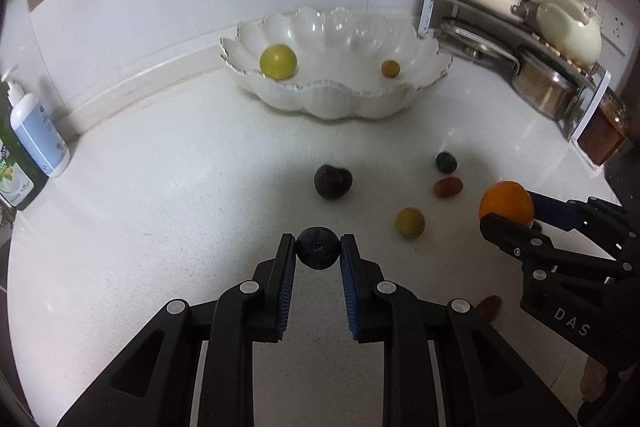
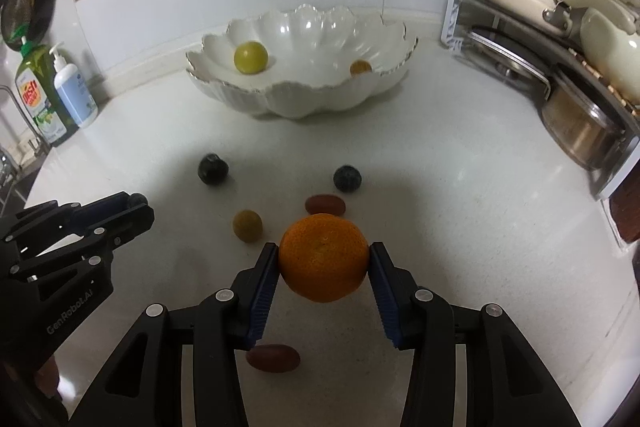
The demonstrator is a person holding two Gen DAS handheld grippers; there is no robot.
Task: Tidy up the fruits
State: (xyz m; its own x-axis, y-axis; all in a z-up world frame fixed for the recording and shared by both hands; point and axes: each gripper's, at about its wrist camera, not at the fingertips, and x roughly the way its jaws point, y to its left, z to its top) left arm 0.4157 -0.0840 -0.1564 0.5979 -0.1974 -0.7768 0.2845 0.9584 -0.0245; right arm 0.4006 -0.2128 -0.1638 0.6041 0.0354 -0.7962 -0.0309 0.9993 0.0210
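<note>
On the speckled white stone tabletop [image 1: 160, 195], toward the tiled back wall, stands a wide glossy white ceramic bowl with a scalloped, petal-like rim [image 1: 332, 95]; inside it lie a smooth yellow-green round fruit [image 1: 278, 62] at the left and a much smaller amber round fruit [image 1: 390, 68] at the right. Nearer, the right tongs [image 2: 323, 259] are spread fairly wide and clamped on a dimpled, matt-skinned orange mandarin [image 2: 323, 258], lifted clear of the tabletop. The left tongs [image 1: 318, 250] are narrowed onto a dusky, dark blue round berry [image 1: 318, 249] pinched between their ribbed blue pads. Loose on the tabletop between tongs and bowl rest a dark purple heart-shaped plum [image 1: 333, 182], a second dark blue berry [image 1: 446, 163], a small dull yellow round fruit [image 1: 410, 223], and two glossy reddish-brown oval fruits [image 2: 325, 205], one [image 2: 273, 357] lying beneath the right tongs.
</note>
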